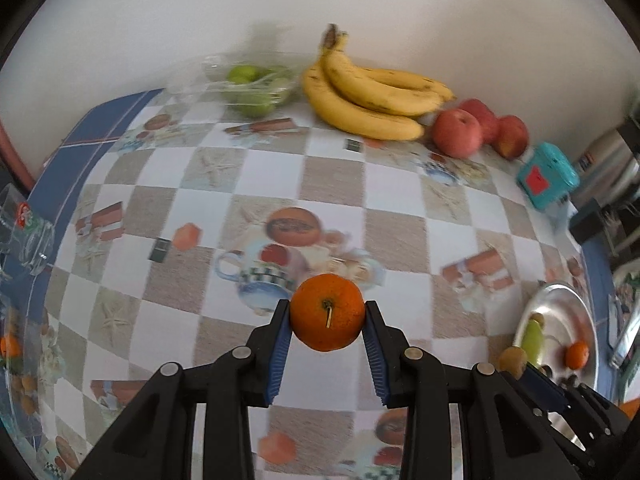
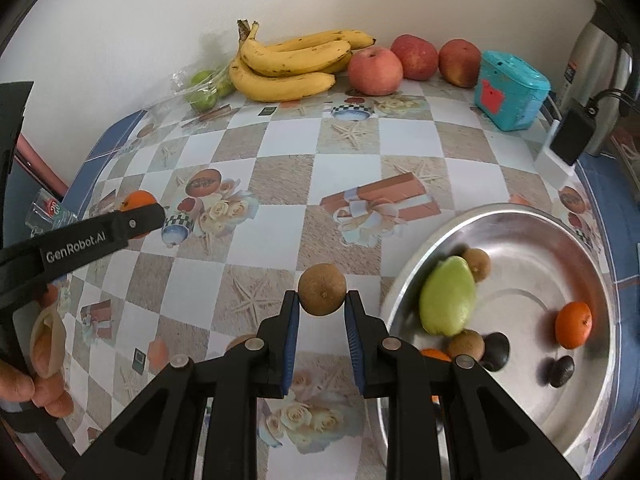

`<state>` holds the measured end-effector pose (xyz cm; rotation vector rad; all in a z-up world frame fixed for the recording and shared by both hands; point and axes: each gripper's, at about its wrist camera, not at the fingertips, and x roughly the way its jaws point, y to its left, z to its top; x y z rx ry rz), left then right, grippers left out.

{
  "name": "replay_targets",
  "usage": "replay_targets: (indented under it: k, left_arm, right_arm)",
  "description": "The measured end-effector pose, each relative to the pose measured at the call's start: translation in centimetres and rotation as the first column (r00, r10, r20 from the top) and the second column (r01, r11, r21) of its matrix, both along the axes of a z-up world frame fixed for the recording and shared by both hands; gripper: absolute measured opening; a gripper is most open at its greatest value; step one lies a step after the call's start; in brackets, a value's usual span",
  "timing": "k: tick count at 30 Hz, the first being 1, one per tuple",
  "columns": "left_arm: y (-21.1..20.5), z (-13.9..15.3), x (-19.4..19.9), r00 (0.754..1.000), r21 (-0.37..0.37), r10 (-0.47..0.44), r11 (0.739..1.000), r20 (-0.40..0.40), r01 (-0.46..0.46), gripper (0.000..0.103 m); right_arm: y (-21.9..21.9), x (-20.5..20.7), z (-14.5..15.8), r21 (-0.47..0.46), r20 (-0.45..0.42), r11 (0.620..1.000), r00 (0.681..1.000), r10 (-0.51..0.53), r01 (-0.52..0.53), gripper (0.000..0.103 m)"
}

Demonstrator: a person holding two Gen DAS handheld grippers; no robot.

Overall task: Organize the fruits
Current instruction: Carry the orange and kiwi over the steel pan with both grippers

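My left gripper (image 1: 327,312) is shut on an orange (image 1: 327,311) and holds it above the checkered tablecloth. My right gripper (image 2: 322,300) is shut on a brown kiwi (image 2: 322,289) just left of the steel bowl (image 2: 552,220). The bowl holds a green mango (image 2: 448,295), an orange (image 2: 573,325), kiwis and dark fruits. The left gripper with its orange (image 2: 138,200) also shows at the left of the right wrist view. The right gripper's kiwi (image 1: 513,361) shows at the lower right of the left wrist view.
Bananas (image 2: 288,64), three red apples (image 2: 375,71) and bagged green fruit (image 2: 204,92) lie along the back wall. A teal box (image 2: 510,90), a charger (image 2: 570,136) and a kettle (image 2: 596,52) stand at the back right. A glass bowl (image 1: 16,360) sits at the left.
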<state>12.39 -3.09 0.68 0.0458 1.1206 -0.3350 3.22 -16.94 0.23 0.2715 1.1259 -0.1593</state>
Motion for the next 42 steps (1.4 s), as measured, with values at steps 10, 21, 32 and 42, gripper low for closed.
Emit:
replay_targets:
  k: [10, 21, 32, 42]
  left_arm:
    - [-5.8, 1.0, -3.4, 0.989, -0.015, -0.145, 0.989, 0.008, 0.145, 0.038]
    - [-12.2, 1.9, -8.4, 0.944, -0.035, -0.329, 0.944, 0.011, 0.329, 0.038]
    - [-14.9, 0.5, -10.0, 0.924, 0.015, -0.382, 0.924, -0.022, 0.382, 0.038]
    - [-15.4, -1.0, -9.7, 0.928, 0.048, -0.37, 0.927, -0.051, 0.372, 0.038]
  right_arm:
    - [-3.9, -3.4, 1.3, -0.021, 0.005, 0.995, 0.995, -0.102, 0.102, 0.024]
    - [-10.5, -8.1, 1.9, -0.016, 0.018, 0.954, 0.955, -0.298, 0.298, 0.024]
    - [-14.1, -10.5, 1.4, 0.018, -0.003, 0.923, 0.924, -0.383, 0.383, 0.024]
    - [-13.4, -9.5, -0.5, 0.034, -0.056, 0.94, 0.94, -0.336, 0.338, 0.024]
